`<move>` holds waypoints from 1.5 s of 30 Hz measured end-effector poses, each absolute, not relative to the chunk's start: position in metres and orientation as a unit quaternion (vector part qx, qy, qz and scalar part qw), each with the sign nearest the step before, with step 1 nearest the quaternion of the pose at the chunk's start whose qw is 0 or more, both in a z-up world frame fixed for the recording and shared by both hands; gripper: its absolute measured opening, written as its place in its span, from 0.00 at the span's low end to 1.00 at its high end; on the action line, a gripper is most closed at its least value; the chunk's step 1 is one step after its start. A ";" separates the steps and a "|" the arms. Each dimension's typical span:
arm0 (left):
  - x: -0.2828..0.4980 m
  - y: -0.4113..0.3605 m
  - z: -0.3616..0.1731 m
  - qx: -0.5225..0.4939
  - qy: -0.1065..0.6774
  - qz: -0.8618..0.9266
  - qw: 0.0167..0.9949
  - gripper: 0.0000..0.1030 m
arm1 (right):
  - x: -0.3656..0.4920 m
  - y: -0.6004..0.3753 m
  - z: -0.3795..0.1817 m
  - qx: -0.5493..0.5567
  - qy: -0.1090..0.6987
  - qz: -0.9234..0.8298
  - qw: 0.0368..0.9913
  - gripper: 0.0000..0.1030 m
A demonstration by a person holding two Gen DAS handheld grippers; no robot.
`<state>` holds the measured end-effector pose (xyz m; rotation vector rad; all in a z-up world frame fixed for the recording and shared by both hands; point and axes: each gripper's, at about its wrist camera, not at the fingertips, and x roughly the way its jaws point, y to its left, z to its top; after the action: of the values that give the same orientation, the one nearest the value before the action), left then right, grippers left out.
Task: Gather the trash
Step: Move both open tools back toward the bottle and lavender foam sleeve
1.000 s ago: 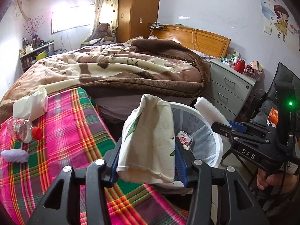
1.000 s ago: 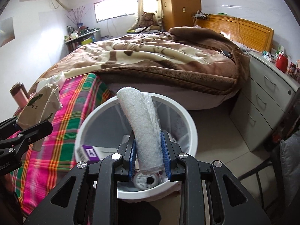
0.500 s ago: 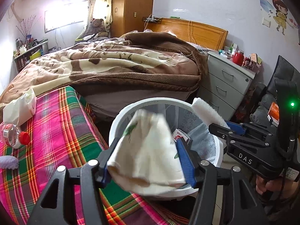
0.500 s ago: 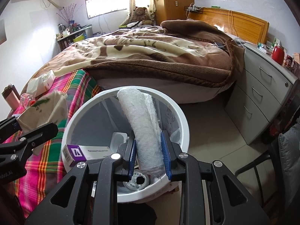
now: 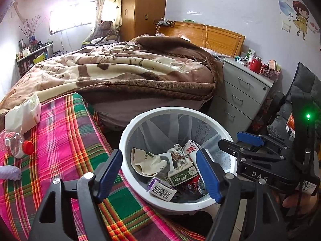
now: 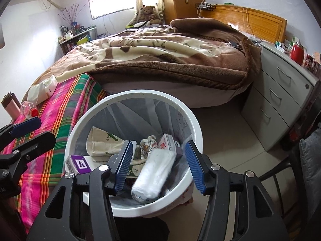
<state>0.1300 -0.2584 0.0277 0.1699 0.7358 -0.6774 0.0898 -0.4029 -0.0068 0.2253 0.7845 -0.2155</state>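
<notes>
White plastic round bin (image 6: 197, 126) stands on the floor between a plaid-covered table (image 5: 60, 140) and the brown-blanketed bed (image 5: 120, 70). Inside lie a cream paper bag (image 5: 147, 161), white fluffy roll (image 6: 154, 174) and a purple box lettered "A" (image 6: 80, 163). Left tool (image 5: 158, 169) and right tool (image 6: 158, 165), marked "DAS", gape empty above.

The white bin (image 5: 128, 140) looks like smooth plastic with a thin translucent liner. The headboard (image 5: 210, 38) is glossy wood, the blanket (image 5: 130, 70) plush cloth, the plaid cover (image 5: 66, 140) woven.
</notes>
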 end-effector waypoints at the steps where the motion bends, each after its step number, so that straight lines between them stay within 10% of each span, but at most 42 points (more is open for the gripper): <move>1: 0.130 -0.256 0.029 0.080 0.351 -0.324 0.875 0.75 | 0.089 -0.402 -0.006 0.110 0.379 -0.103 0.913 0.54; 45: 0.138 -0.080 0.040 0.005 0.325 -0.181 0.928 0.76 | 0.118 -0.290 0.022 0.090 0.329 -0.004 0.940 0.58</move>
<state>0.1384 -0.0798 0.0395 0.0101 0.6656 -0.3710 0.1180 -0.2896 0.0219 0.1837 0.6724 -0.0075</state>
